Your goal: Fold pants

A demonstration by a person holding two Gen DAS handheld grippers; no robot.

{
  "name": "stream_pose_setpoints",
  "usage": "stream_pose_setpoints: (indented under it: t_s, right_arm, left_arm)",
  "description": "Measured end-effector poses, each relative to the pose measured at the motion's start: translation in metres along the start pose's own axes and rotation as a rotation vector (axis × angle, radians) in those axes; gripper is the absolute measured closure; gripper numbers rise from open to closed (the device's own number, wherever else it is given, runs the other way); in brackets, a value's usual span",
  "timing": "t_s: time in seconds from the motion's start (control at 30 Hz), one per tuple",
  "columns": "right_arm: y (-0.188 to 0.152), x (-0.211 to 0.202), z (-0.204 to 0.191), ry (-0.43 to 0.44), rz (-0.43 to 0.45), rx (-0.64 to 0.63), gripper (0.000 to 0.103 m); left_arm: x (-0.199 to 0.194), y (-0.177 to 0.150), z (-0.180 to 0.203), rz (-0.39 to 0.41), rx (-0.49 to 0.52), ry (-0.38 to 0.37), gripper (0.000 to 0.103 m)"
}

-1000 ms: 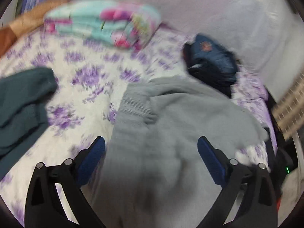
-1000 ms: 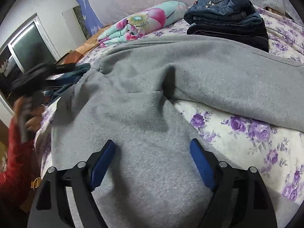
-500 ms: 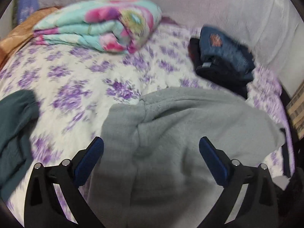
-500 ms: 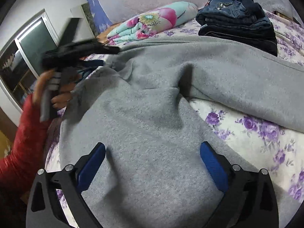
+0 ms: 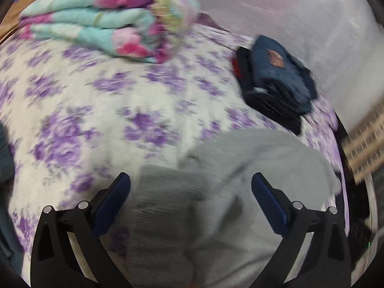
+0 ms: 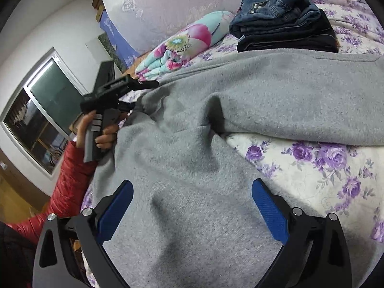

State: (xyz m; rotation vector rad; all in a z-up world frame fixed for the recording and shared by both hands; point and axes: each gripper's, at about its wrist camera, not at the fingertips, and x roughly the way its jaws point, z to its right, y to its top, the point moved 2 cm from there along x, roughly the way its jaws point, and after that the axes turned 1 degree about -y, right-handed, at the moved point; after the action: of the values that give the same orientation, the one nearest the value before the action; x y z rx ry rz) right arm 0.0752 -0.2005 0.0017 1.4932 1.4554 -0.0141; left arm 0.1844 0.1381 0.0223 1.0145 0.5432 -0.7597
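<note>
Grey sweatpants lie spread on the flowered bed, their two legs parting toward the right. My right gripper hovers over the nearer leg, jaws wide open, with no pad touching the cloth. In the left wrist view my left gripper stands open over the ribbed end of the grey sweatpants, with cloth below the gap and nothing pinched. In the right wrist view the left gripper shows side-on at the pants' far left edge, held by a hand with a red sleeve.
Folded jeans are stacked behind the pants; the same folded jeans appear at right in the left wrist view. A rolled flowery quilt lies at the back. A dark green garment sits at the left edge. Flowered bedsheet lies between.
My left gripper has travelled along the bed to the pants' ribbed end, and the green garment has slid almost out of its view. My right gripper's jaws have spread wider.
</note>
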Motion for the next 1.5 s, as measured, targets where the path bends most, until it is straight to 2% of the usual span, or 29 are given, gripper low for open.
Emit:
stream_pose_setpoints:
  t_s: [0.07, 0.1, 0.13, 0.17, 0.23, 0.33, 0.43, 0.5, 0.57, 0.67, 0.8, 0.9, 1.07, 1.17, 1.23, 1.27, 1.3, 1.33, 1.37, 1.4, 1.5]
  right_arm:
    - [-0.002, 0.000, -0.001, 0.000, 0.001, -0.006, 0.003]
    - [-0.002, 0.001, 0.001, 0.004, 0.001, -0.003, 0.003]
    - [-0.001, 0.001, 0.002, 0.011, 0.002, -0.001, 0.003]
    - [0.000, 0.001, 0.004, 0.024, 0.004, 0.004, 0.003]
    - [0.002, 0.001, 0.007, 0.048, 0.011, 0.020, 0.003]
    - [0.003, -0.005, 0.008, 0.060, 0.048, 0.055, 0.006]
    - [0.016, -0.022, 0.009, 0.038, 0.111, 0.051, 0.012]
    - [0.040, -0.035, 0.010, -0.038, 0.141, -0.009, 0.014]
    - [0.071, -0.042, 0.015, -0.164, 0.152, -0.104, 0.014]
    - [0.117, -0.035, 0.036, -0.351, 0.134, -0.233, 0.017]
    - [0.157, -0.001, 0.082, -0.478, 0.039, -0.320, 0.024]
    - [0.167, 0.024, 0.100, -0.484, -0.008, -0.395, 0.024]
    - [0.187, 0.065, 0.127, -0.442, -0.101, -0.502, 0.024]
    - [0.189, 0.089, 0.153, -0.384, -0.168, -0.451, 0.024]
    - [0.185, 0.091, 0.162, -0.344, -0.157, -0.386, 0.026]
    - [0.184, 0.088, 0.159, -0.340, -0.139, -0.397, 0.042]
    - [0.181, 0.084, 0.153, -0.346, -0.124, -0.415, 0.066]
    - [0.178, 0.082, 0.146, -0.371, -0.113, -0.426, 0.074]
    - [0.174, 0.081, 0.137, -0.420, -0.102, -0.446, 0.088]
    - [0.169, 0.079, 0.127, -0.463, -0.094, -0.471, 0.093]
    - [0.164, 0.060, 0.104, -0.510, -0.049, -0.473, 0.096]
  left_arm:
    - [0.002, -0.002, 0.006, 0.008, 0.034, 0.005, 0.005]
    - [0.002, -0.002, 0.009, 0.010, 0.048, 0.004, 0.011]
    - [0.002, -0.001, 0.009, 0.015, 0.051, 0.010, 0.023]
    - [0.002, 0.000, 0.008, 0.019, 0.048, 0.019, 0.029]
    - [0.001, 0.001, 0.002, 0.034, 0.015, 0.006, 0.045]
    - [-0.008, 0.001, -0.002, 0.069, -0.002, -0.027, 0.055]
    - [-0.019, -0.003, 0.012, 0.126, 0.061, 0.014, 0.056]
    - [-0.023, -0.003, 0.017, 0.146, 0.083, 0.029, 0.056]
    - [-0.023, -0.002, 0.016, 0.148, 0.077, 0.028, 0.055]
    - [-0.018, 0.000, 0.009, 0.127, 0.038, 0.014, 0.055]
    - [-0.012, 0.000, 0.003, 0.107, 0.004, 0.000, 0.054]
    - [-0.007, 0.001, -0.002, 0.093, -0.019, -0.012, 0.053]
    - [0.001, 0.003, -0.012, 0.066, -0.060, -0.051, 0.051]
    - [0.003, 0.003, -0.015, 0.057, -0.066, -0.072, 0.051]
    - [0.004, 0.004, -0.013, 0.059, -0.050, -0.065, 0.051]
    - [0.004, 0.003, -0.011, 0.063, -0.040, -0.061, 0.051]
    - [0.004, 0.003, -0.010, 0.066, -0.034, -0.059, 0.051]
    - [0.003, 0.003, -0.009, 0.075, -0.025, -0.057, 0.052]
    - [0.001, 0.003, -0.007, 0.084, -0.018, -0.055, 0.052]
    - [0.000, 0.003, -0.006, 0.090, -0.013, -0.054, 0.053]
    - [-0.008, 0.002, -0.001, 0.132, 0.014, -0.047, 0.054]
